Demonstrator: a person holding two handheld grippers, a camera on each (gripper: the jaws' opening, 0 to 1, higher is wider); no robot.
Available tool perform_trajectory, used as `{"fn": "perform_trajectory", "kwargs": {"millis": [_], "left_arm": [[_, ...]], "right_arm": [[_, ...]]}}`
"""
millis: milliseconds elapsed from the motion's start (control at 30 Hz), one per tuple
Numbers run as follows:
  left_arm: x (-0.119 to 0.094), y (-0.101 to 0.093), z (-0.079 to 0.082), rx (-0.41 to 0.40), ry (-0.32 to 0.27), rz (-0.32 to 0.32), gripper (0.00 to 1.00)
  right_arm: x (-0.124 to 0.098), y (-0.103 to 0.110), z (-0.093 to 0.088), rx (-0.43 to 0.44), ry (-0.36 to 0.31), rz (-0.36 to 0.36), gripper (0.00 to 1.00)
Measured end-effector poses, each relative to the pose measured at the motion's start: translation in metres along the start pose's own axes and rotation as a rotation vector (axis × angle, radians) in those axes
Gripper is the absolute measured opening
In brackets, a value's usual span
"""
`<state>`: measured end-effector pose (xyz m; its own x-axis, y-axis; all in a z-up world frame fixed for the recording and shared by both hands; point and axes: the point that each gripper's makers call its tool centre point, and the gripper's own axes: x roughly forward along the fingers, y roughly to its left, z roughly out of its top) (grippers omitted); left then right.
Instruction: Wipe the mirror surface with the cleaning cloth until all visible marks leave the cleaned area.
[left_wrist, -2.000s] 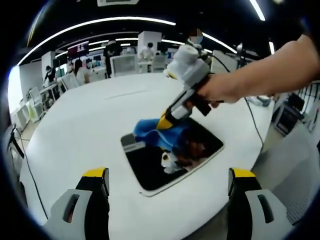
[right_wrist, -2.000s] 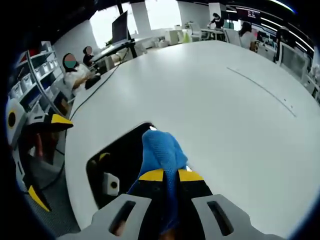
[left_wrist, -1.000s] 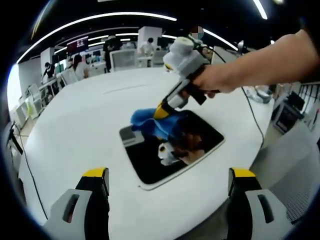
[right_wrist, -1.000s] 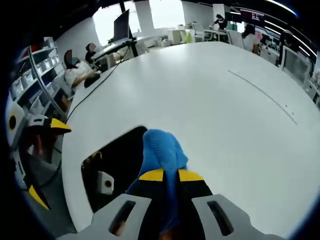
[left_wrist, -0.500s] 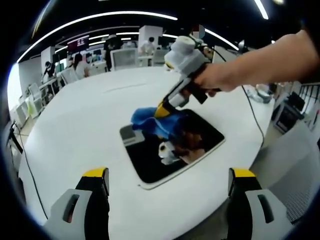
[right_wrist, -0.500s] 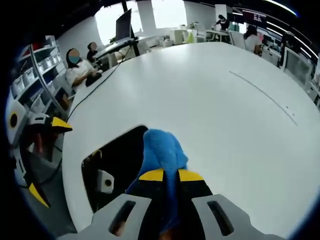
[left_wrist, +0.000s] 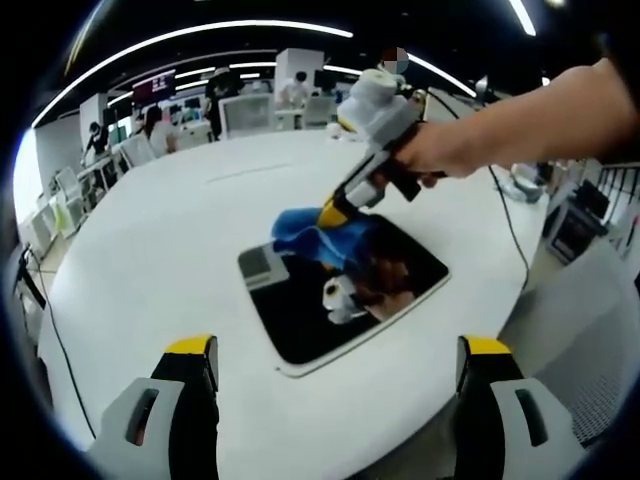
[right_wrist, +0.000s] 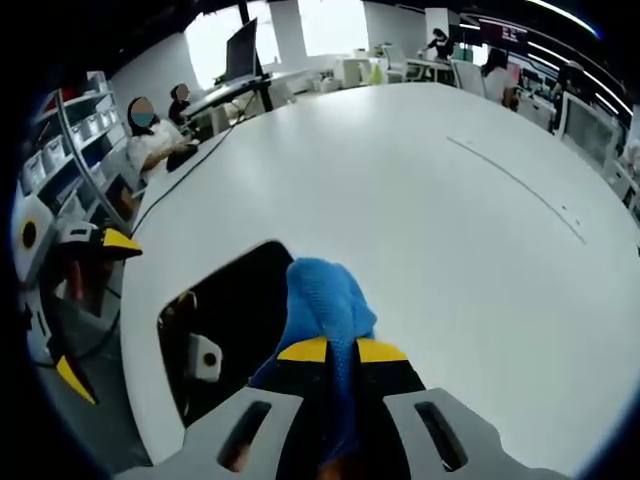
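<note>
Mirror work: my right gripper (right_wrist: 340, 350) clamps the blue mesh cleaning cloth (left_wrist: 318, 234), pressing it on the far part of the dark rectangular white-rimmed mirror (left_wrist: 310, 320) lying flat on the round white table (left_wrist: 150, 260). My left gripper (left_wrist: 340, 365) hangs near, jaws wide apart.

Right tongs (right_wrist: 340, 350) clamped on cloth (right_wrist: 325, 295), held by hand (left_wrist: 440, 155); left tongs (left_wrist: 340, 365) spread wide, hovering.
</note>
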<state>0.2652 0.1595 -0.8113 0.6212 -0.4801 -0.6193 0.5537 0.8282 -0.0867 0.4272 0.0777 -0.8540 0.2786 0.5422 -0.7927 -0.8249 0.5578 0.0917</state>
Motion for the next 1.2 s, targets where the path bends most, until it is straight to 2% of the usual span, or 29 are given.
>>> {"fn": "perform_trajectory", "kwargs": {"millis": [1200], "left_arm": [[-0.001, 0.001, -0.002, 0.013, 0.011, 0.007, 1.00]], "right_arm": [[-0.015, -0.008, -0.015, -0.021, 0.007, -0.045, 0.03]]}}
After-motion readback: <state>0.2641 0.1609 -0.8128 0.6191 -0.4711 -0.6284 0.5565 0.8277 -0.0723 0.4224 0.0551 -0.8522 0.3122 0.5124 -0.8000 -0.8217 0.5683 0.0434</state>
